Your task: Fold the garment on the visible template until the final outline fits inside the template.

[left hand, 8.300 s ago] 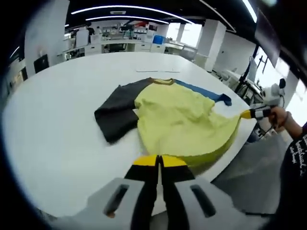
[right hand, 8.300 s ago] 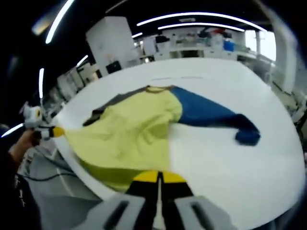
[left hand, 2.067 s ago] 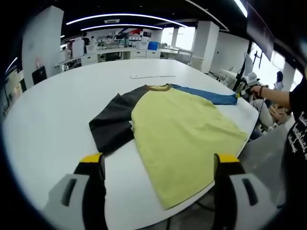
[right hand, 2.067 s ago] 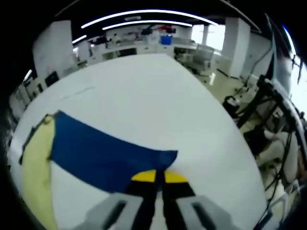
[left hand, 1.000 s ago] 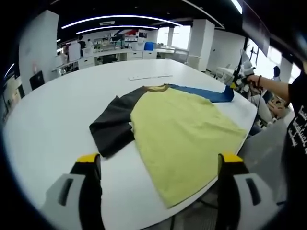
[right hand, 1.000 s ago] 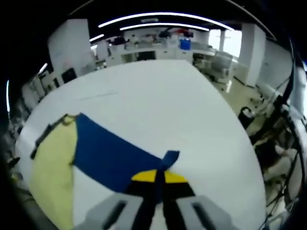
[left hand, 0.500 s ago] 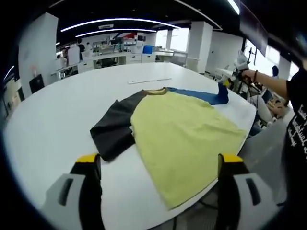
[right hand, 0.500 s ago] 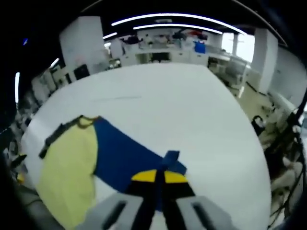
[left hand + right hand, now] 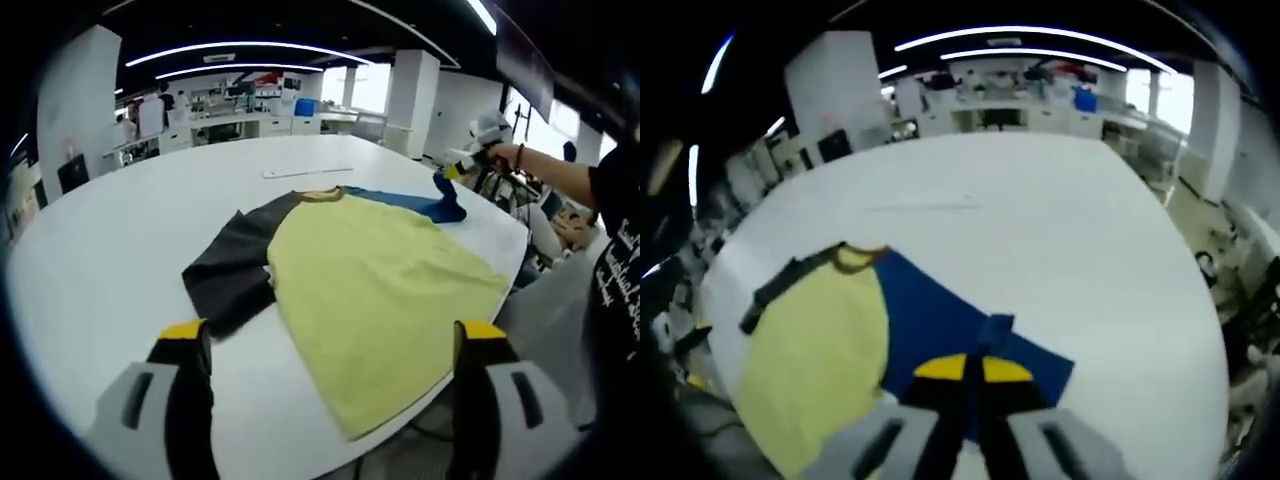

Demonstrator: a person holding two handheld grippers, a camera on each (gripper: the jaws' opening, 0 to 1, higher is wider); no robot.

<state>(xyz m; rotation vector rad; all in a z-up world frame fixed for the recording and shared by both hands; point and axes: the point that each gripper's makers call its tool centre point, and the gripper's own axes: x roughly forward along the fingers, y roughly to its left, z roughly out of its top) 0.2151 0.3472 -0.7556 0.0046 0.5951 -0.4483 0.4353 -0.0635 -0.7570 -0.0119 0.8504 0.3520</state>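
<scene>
A shirt lies flat on the white round table (image 9: 90, 230), with a yellow body (image 9: 370, 285), a dark grey sleeve (image 9: 225, 270) and a blue sleeve (image 9: 405, 203). My left gripper (image 9: 333, 335) hovers at the near table edge, jaws wide apart and holding nothing. A hand holds my right gripper (image 9: 448, 174) at the table's right side, shut on the blue sleeve's cuff, which is lifted. In the right gripper view my right gripper (image 9: 968, 368) pinches the cuff (image 9: 995, 328) above the blue sleeve (image 9: 940, 320), beside the yellow body (image 9: 815, 350).
A thin pale strip (image 9: 307, 172) lies on the table beyond the collar, seen too as the strip (image 9: 920, 208). The shirt's hem reaches the near right table edge. A person's dark sleeve (image 9: 612, 270) stands at the right. Desks and shelves fill the background.
My right gripper has carried the blue cuff up and inward, folding the sleeve back toward the yellow body. The left gripper stays open and has hardly moved.
</scene>
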